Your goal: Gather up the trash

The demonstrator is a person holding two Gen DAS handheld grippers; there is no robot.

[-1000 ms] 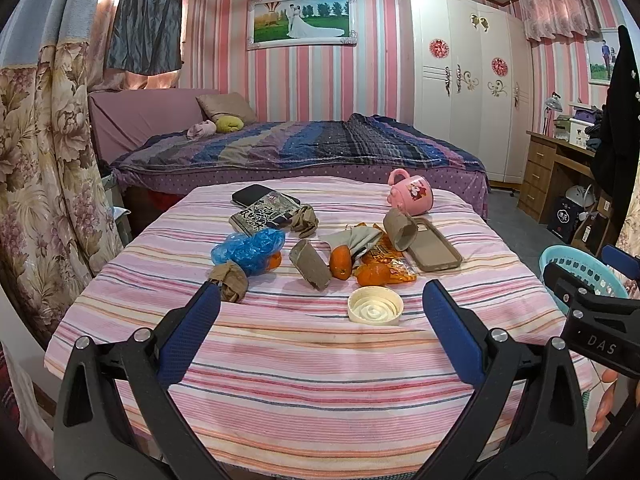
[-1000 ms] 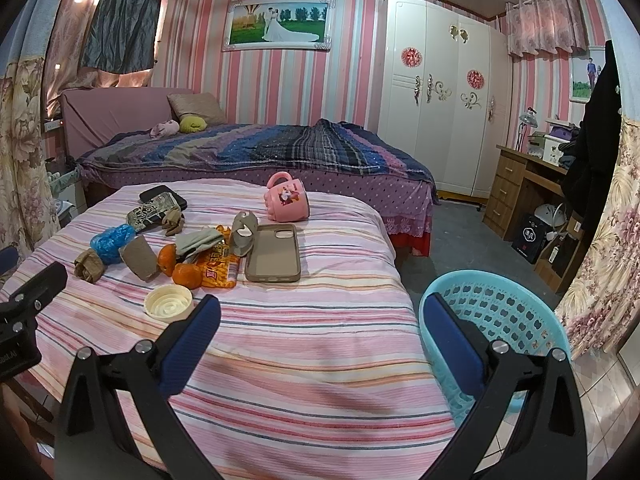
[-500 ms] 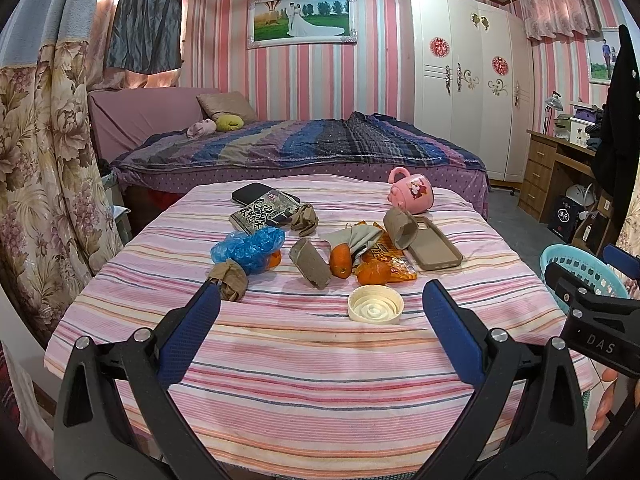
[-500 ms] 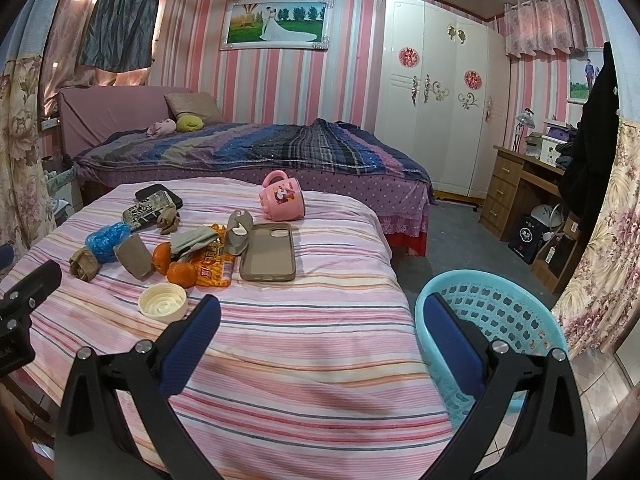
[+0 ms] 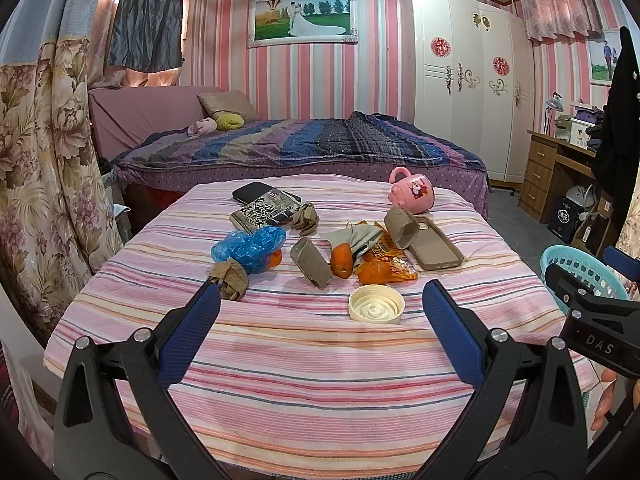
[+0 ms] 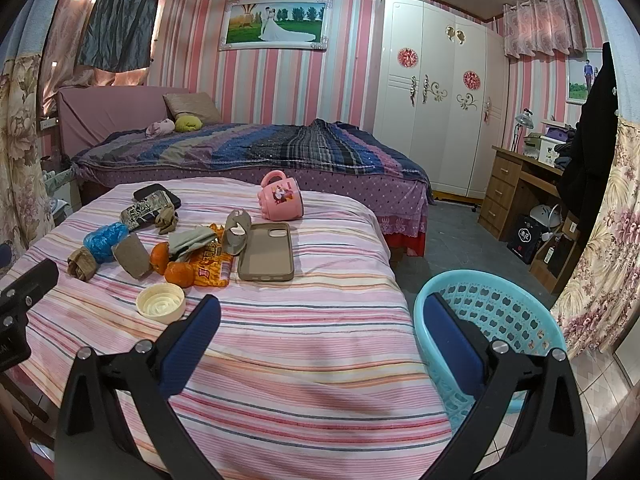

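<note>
Hardly anything moved since the earlier frames: right claw (image 6: 320, 322) drifted a little so the counter items slid slightly left in its view; left view was unchanged. Both claws hung over the counter's near edge, fingers wide apart, nothing between them. Left claw (image 5: 320, 308) faced the clutter; right claw sat over the near right corner, its right finger in front of the turquoise basket (image 6: 516, 312), which stood on the floor just off that corner.

Trash lay in a loose band across the middle of the striped counter (image 5: 304, 364). Cream lid (image 5: 376, 304), nearest the near edge, lay open side up. Behind it: orange peel pieces (image 5: 374, 272), orange snack wrapper (image 5: 394, 258), flattened cardboard tube (image 5: 310, 262), second cardboard tube (image 5: 402, 222) leaning on the beige phone case (image 5: 434, 242). Toward the left edge: crumpled brown paper (image 5: 232, 278) touching the blue plastic bag (image 5: 250, 244). Grey cloth (image 5: 360, 236) lay on the wrapper. Farther back: printed packet (image 5: 264, 212) over a black phone (image 5: 252, 191), another brown paper wad (image 5: 306, 218) beside it. Pink mug (image 5: 412, 196) was tipped on its side near the far right corner.
</note>
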